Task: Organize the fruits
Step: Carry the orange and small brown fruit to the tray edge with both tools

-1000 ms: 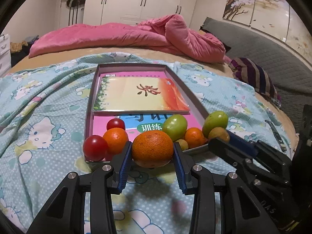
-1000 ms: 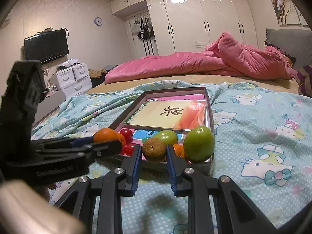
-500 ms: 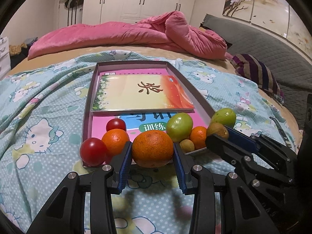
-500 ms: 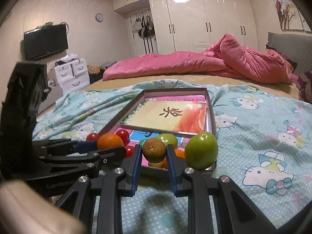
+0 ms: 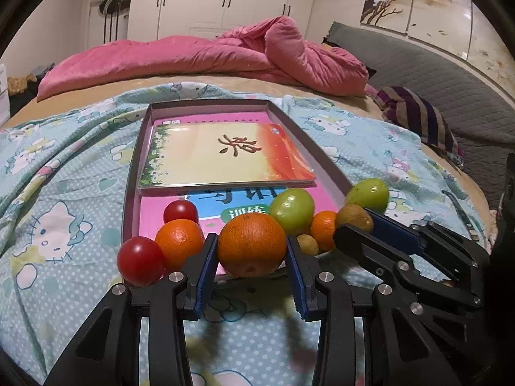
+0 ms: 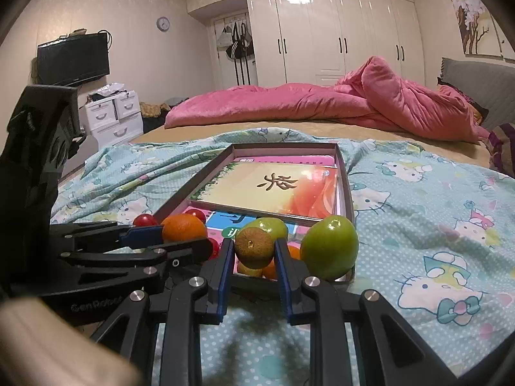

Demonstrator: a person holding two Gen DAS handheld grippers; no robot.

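We have one fruit in each tool, so we think we are in the carrying step of tidying the fruit. Our left tool [image 5: 252,254] is squeezed on a big orange [image 5: 251,243]. Our right tool [image 6: 254,252] is pinched nearly shut on a small brown-green fruit [image 6: 254,247], maybe a kiwi, though we cannot tell for sure. Both fruits sit over the near edge of the box [image 5: 130,189].

Next we need to pick a spot for each fruit. We guess each one should go beside fruit that looks like it. We should lower gently, because round fruit rolls, and the soft blanket [image 5: 61,212] will not keep the box steady. Opening the tools slowly should keep the other fruit from being bumped.

The big orange is round and bumpy, with a darker patch near the bottom. The brown-green fruit is dull, with a little stem dot facing us.

Just behind are the other fruits at the near end of the box: a red tomato [image 5: 140,261], a smaller orange [image 5: 179,240], another red tomato [image 5: 180,211], a shiny green fruit [image 5: 292,207], a tiny orange [image 5: 323,229] and a little yellow one [image 5: 307,243]. Another green fruit [image 6: 330,247] is close beside the right tool.

Farther back, books [image 5: 225,156] lie flat in the box. Past that is a pink quilt [image 5: 209,54] on the bed.
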